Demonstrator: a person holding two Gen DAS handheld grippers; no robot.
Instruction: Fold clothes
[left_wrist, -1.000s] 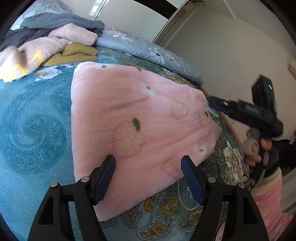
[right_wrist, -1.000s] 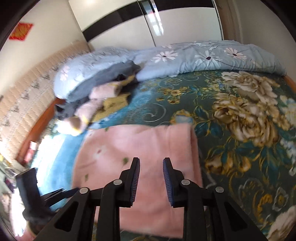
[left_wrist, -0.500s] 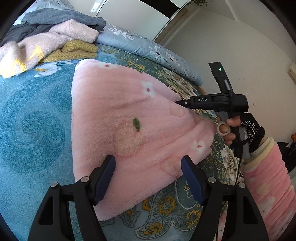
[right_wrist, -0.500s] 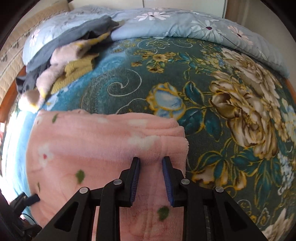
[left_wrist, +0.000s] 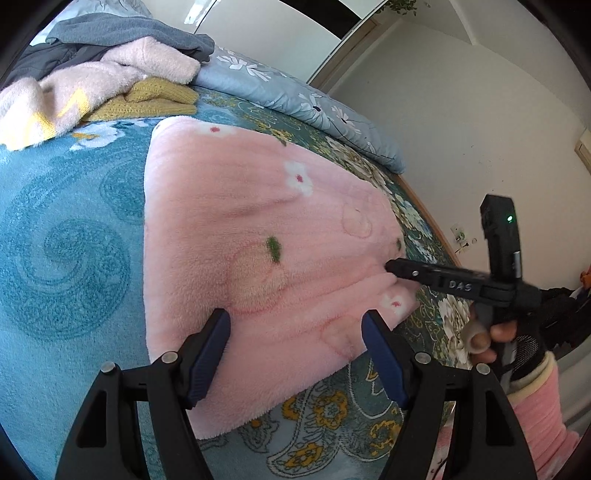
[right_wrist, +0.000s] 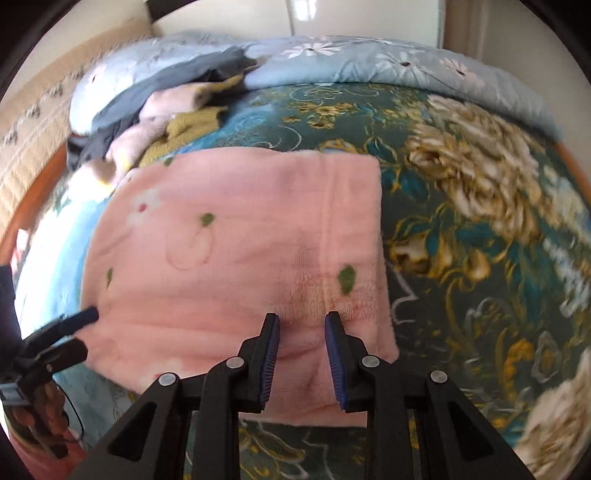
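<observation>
A pink fleece garment with small flower and leaf prints lies folded flat on the bed; the right wrist view has it too. My left gripper hovers open and wide over its near edge, nothing between the fingers. My right gripper points steeply down with a narrow gap, its tips resting on the garment near the right-hand edge. The fleece shows in the gap, slightly puckered, but the pads do not clamp it. From the left wrist view the right gripper touches the garment's far right side.
A heap of loose clothes in pink, yellow and grey lies at the head of the bed, against a pale blue flowered quilt. The bedspread is teal with large flowers. A hand and pink sleeve hold the right gripper.
The right gripper swung in over the bed and came down until its tips met the pink garment near its right edge. The left gripper stayed where it was, still open.
</observation>
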